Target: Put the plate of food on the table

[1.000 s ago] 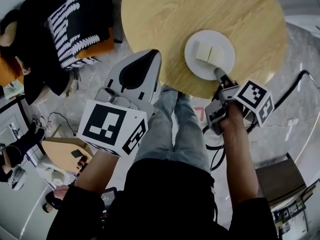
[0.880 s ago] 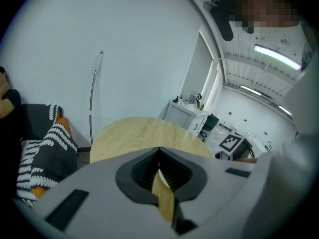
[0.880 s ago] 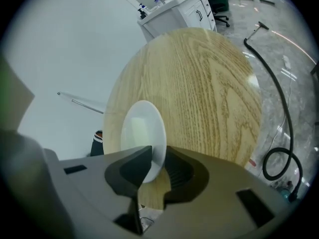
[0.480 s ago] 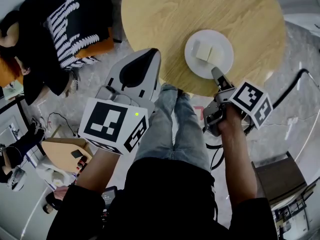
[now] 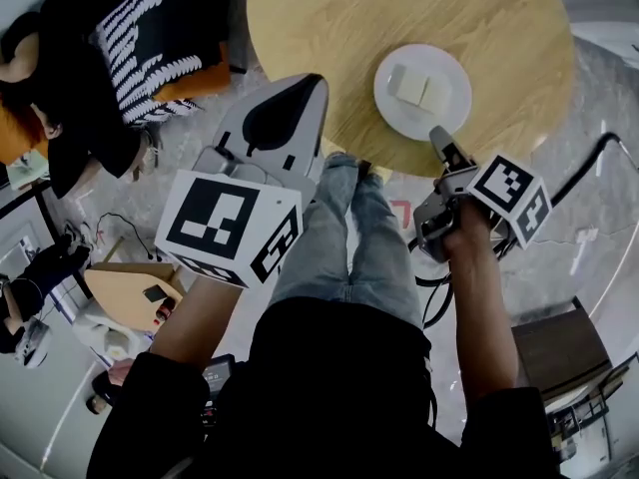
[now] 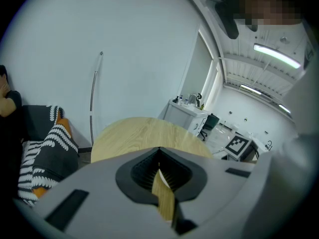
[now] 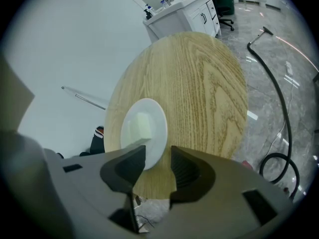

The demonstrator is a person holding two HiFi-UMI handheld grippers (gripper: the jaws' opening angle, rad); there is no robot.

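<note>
Two pale blocks of food sit loose on the white plate, which lies flat on the round wooden bench just ahead of my right tool. That tool's jaws have just been opening and stand wide apart. The plate's near rim shows beyond the gap, and the pads press on nothing. My left tool hangs well to the plate's left by the bench's edge, jaws drawn together on nothing. I judge the plate stiff, smooth and likely breakable, so it would slip in a weak pinch and tip if taken by one side. The near rim facing my right tool is the place to hold, kept level so the blocks do not slide. With the plate resting on the bench, I reckon the job is done.
</note>
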